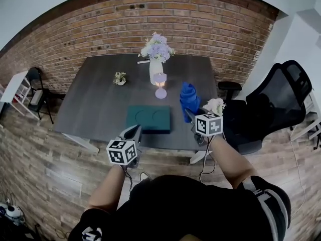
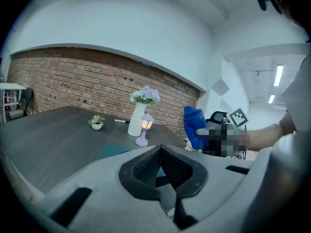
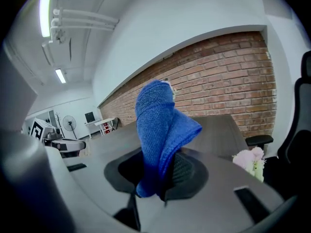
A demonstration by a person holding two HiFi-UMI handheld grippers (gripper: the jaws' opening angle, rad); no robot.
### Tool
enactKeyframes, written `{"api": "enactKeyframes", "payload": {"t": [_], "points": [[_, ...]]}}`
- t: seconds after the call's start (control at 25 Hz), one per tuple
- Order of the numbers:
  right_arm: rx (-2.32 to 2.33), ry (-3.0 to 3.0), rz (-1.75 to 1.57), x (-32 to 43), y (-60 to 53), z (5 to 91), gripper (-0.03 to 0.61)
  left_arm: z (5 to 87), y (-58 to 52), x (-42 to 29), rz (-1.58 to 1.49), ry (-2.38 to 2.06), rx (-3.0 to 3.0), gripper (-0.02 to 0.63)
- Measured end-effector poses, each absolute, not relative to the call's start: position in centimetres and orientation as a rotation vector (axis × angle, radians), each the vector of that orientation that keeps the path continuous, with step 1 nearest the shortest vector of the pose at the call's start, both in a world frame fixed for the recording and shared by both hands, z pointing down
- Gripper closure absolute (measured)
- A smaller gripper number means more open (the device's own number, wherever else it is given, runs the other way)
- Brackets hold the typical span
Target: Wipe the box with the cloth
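Teal box sat near table front edge, bare top left of it. Right gripper, right of box, clamped blue cloth; tips hidden. Left gripper jaws met, empty.

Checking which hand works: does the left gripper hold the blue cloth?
No, the blue cloth is clamped in the right gripper; the left gripper is shut and empty.

We see a dark grey table before a red brick wall, on wood-plank floor. A black mesh office chair stands at its right, a small black chair and white shelf far left. Tube lights glow on the white ceiling.
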State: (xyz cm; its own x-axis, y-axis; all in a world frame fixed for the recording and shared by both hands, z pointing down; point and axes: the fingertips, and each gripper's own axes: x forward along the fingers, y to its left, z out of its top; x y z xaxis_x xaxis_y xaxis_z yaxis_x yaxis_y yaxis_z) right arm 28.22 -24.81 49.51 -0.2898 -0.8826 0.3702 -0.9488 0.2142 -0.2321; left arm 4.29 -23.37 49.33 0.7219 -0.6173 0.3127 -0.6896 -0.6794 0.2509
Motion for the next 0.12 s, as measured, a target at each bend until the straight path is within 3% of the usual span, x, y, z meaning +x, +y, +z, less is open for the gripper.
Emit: {"api": "enactKeyframes", "payload": {"t": [0.12], "points": [[1.741, -2.312, 0.676, 27.3, -24.3, 51.3, 0.476, 50.7, -22.6, 3.9, 0.336, -1.008, 2.553, 0.604]]}}
